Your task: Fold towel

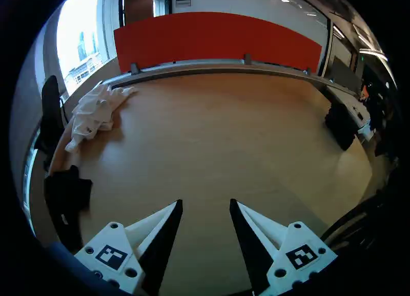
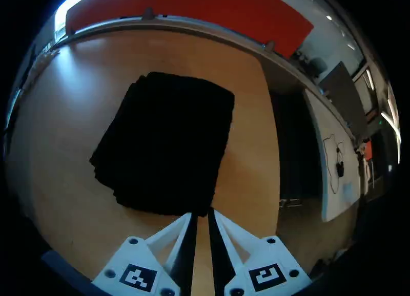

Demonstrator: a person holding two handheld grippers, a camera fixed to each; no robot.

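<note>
Wood table (image 1: pixel 220 137) | left gripper view: left gripper (image 1: pixel 205 201) spread wide, held nothing; white cloth (image 1: pixel 97 111) lay crumpled far left | right gripper view: black towel (image 2: pixel 164 142) lay folded flat; right gripper (image 2: pixel 200 212) fingers nearly together at its near edge, grip unclear.

1. Your left gripper (image 1: pixel 205 202): two white wedge-shaped fingers (image 1: pixel 154 229) with black inner faces, tapering to points.
2. Each finger base carries a square black-and-white marker (image 1: pixel 111 256), with round screw holes (image 1: pixel 114 226) around it.
3. Your right gripper (image 2: pixel 202 212): same build. White fingers, black inner faces, one marker per base, screw holes at the marker corners.
</note>
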